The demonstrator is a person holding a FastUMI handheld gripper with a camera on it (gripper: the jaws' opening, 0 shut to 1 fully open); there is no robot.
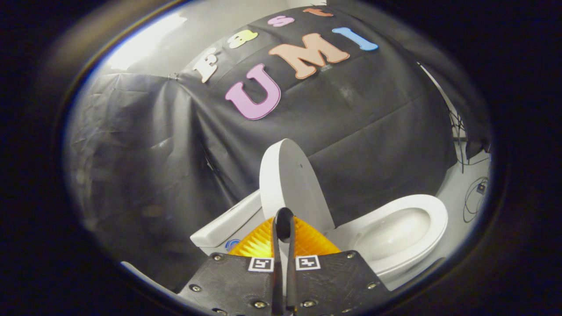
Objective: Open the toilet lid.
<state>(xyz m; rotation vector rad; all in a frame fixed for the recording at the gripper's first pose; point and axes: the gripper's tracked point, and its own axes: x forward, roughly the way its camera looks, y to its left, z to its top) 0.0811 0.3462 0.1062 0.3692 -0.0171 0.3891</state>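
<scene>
The round white plastic toilet lid [287, 180] stands up in the middle of the frame. The fingers [284, 219] are closed on its edge. If they let go early, it could slam down on the white toilet bowl [404, 232].

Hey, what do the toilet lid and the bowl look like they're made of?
The toilet lid, raised upright, looks like smooth white plastic with a matte finish: thin, flat, evenly lit without sharp glints. The bowl looks like glazed ceramic, judging by its thick rounded rim and soft sheen inside, though moulded plastic can't be excluded. The gripper has its jaws closed on the lid's edge.
</scene>
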